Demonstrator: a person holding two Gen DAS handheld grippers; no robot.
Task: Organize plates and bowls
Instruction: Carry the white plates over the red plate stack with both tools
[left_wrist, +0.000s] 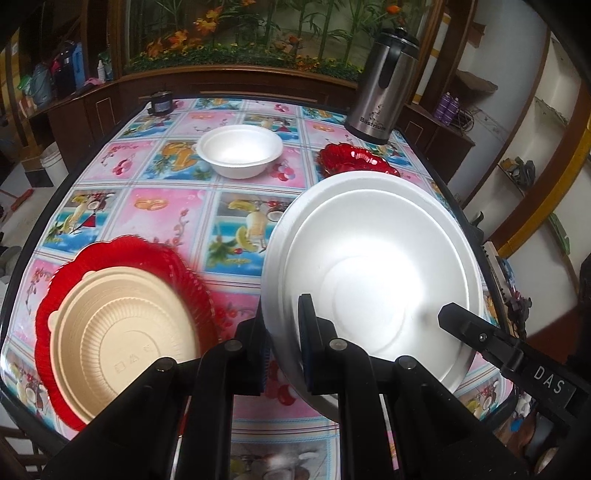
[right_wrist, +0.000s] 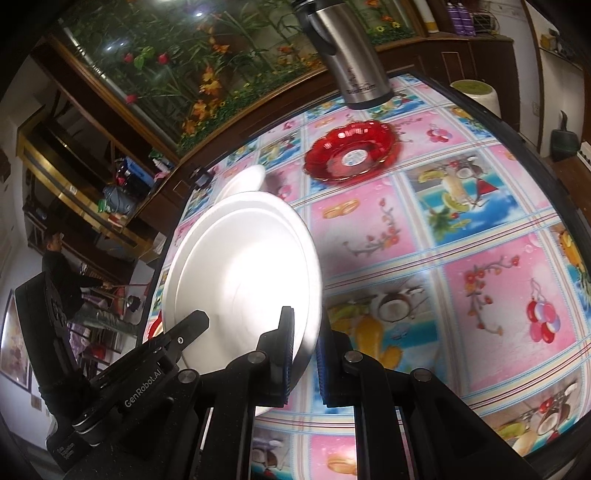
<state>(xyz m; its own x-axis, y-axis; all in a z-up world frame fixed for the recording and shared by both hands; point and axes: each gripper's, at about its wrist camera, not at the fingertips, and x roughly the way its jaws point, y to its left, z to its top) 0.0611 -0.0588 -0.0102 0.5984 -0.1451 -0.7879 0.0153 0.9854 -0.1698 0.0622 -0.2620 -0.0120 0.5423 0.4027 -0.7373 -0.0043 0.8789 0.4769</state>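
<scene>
Left tongs (left_wrist: 282, 354) pinch the near rim of the white foam plate (left_wrist: 373, 273), one pad either side; right tongs (right_wrist: 304, 363) clamp the opposite rim likewise. Both sets closed down to rim thickness. Plate held tilted, off the table (left_wrist: 240, 192), centre-right of the left view, probably two grips to steady a light, floppy piece. Lower left: beige bowl (left_wrist: 122, 343) nested in a red scalloped plate (left_wrist: 184, 266), a likely stacking spot. Upper centre: white bowl (left_wrist: 239, 149). Upper right: second red dish (right_wrist: 351, 151), steel flask (left_wrist: 384, 85) behind.

A home dining room: fruit-print oilcloth table (left_wrist: 155, 206), steel thermos (left_wrist: 384, 81), wooden cabinets (left_wrist: 74, 118) with household clutter.
</scene>
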